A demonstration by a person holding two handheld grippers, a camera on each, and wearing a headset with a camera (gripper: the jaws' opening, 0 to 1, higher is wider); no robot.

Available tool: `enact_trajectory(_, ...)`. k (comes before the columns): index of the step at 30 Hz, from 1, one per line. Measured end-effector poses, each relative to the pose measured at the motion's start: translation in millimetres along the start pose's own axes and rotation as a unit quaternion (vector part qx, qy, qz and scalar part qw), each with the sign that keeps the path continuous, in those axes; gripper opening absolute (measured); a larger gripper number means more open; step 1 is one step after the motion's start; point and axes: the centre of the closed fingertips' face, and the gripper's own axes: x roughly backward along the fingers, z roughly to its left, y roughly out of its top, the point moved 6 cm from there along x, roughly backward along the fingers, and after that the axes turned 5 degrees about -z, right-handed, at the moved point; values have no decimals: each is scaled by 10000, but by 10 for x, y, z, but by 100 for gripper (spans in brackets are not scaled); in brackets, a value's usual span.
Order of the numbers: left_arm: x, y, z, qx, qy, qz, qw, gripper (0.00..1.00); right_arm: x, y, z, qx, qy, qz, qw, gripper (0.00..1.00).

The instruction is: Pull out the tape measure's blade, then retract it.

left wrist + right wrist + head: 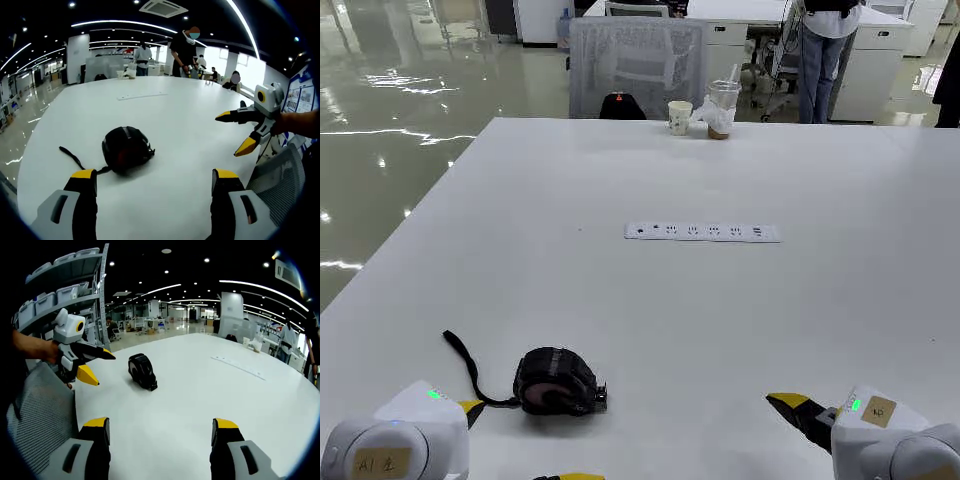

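White workbench [720, 310], open-plan office with a glossy floor behind.

- Tape measure [557, 381]: black case lying on its side on the near left part of the bench. The blade tip sits at the case mouth, and that mouth faces the right gripper's side. A black wrist strap [465, 362] trails from the case's other end across the bench.
- Left gripper [155, 176]: yellow-tipped jaws spread wide and holding nothing. In the left gripper view the tape measure lies just ahead of the tips, a little towards the left jaw and clear of both. The strap end lies near the left jaw tip.
- Right gripper [157, 424]: jaws spread wide and holding nothing, over bare bench. The tape measure lies well apart from it, ahead and to the left in the right gripper view.
- Power strip [702, 232]: white, flat at mid-bench.
- Paper cup [680, 117] and clear plastic cup [723, 105]: standing together at the far edge.
- Mesh-backed chair [635, 60]: beyond the far edge.
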Motion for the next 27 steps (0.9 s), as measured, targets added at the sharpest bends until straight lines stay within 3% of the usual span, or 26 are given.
enact_trajectory(4,26,10,-45,-99,-92,-79,9999,96,29,-21,46,-48,-33,-57,10000,88)
enact_trajectory(16,119,-43,-103,-243,-203,-20,9995,99,134,-48,108,-137,-197,-139,9996,99)
enact_trajectory(27,198,-65,-178,-258,-268,-115,9992,99,206,-33,153,-322,-303,-276,9986,99)
